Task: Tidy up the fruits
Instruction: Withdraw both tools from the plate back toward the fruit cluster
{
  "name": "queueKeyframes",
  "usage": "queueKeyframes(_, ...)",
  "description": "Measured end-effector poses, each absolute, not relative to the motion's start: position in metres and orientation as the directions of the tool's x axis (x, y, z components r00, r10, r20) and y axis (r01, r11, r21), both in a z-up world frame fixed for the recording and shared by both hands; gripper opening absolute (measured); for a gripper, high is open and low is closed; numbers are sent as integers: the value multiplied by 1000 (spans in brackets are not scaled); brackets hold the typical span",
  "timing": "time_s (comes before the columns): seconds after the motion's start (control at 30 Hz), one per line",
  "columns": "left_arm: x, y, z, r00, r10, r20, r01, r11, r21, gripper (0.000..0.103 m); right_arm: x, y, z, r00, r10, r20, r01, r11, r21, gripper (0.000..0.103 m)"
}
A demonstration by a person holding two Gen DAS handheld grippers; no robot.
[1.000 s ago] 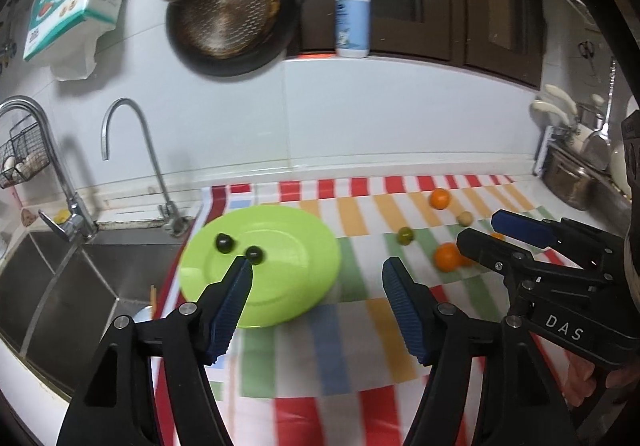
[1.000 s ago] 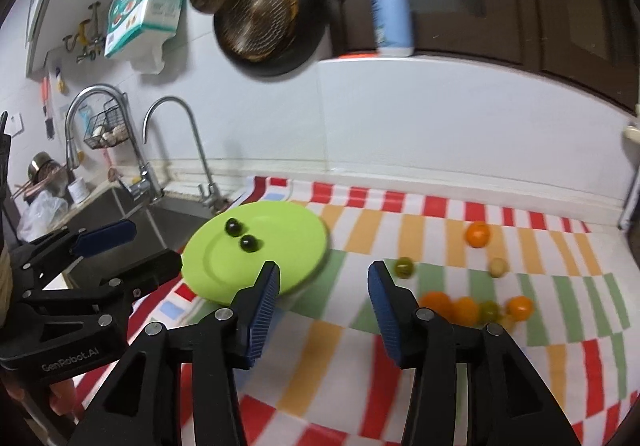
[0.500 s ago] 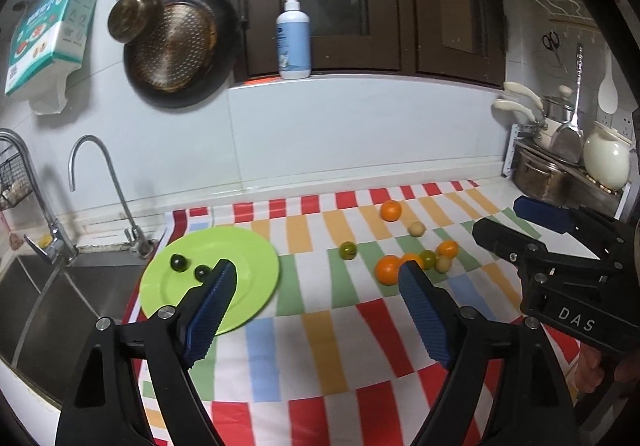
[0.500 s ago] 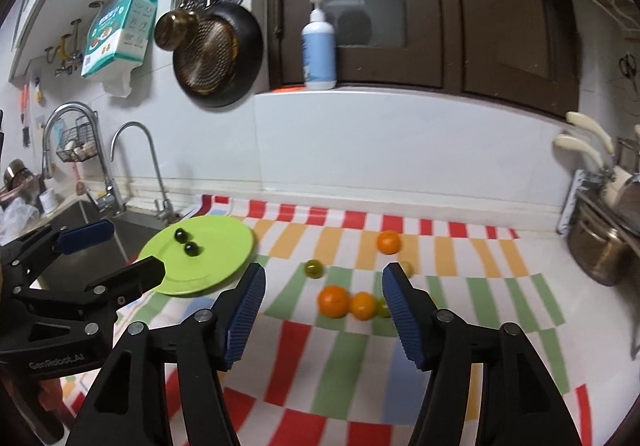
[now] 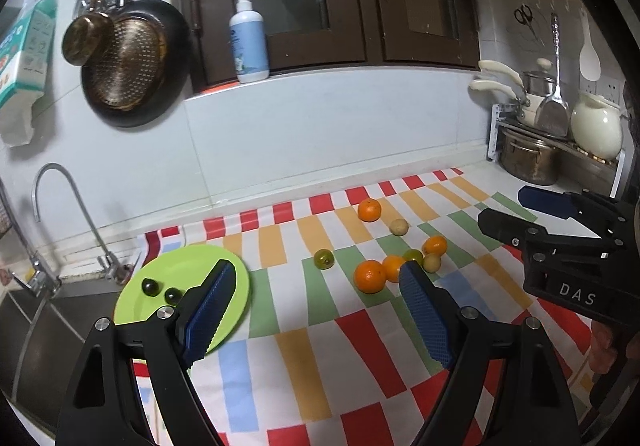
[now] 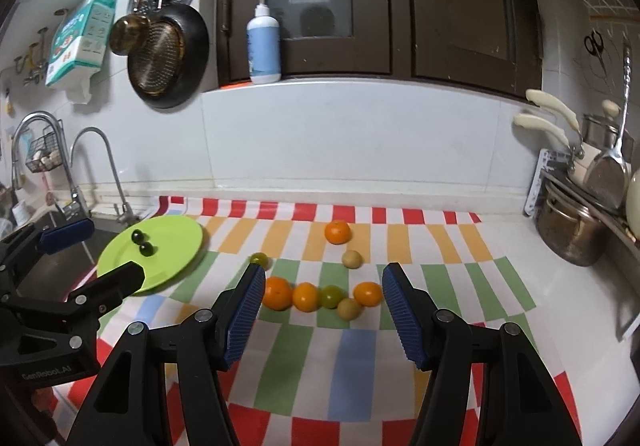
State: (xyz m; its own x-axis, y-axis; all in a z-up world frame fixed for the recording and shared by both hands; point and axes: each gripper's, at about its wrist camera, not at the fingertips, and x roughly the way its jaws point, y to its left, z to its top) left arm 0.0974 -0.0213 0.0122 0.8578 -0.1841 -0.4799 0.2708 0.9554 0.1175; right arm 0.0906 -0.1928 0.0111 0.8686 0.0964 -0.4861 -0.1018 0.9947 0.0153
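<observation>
While both tools hang above the desk (image 6: 520,246) with its red, orange, green and blue striped cloth (image 6: 352,378), the left gripper (image 5: 316,310) has its blue ribbed pads spread wide with nothing between them, and the right gripper (image 6: 324,310) likewise stands apart and empty. Two small dark round fruits (image 6: 143,242) lie touching each other on the round lime-green plate (image 6: 176,242), which sits at the cloth's left end beside the steel sink (image 5: 24,326). Near the middle of the cloth a row of small fruits (image 6: 320,296) lies side by side: two oranges, a green one, a pale yellow one and another orange. Behind that row sit a lone green-yellow fruit (image 6: 259,259), a single orange mandarin (image 6: 338,232) and a pale yellow round fruit (image 6: 352,259), each apart from the others.
</observation>
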Motion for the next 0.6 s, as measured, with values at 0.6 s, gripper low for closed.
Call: queueKeyframes(0.6, 156, -49, -30, 800, -247, -547, 370, 921, 124, 83, 143, -200, -38, 784, 93, -613, -104, 994, 18, 62)
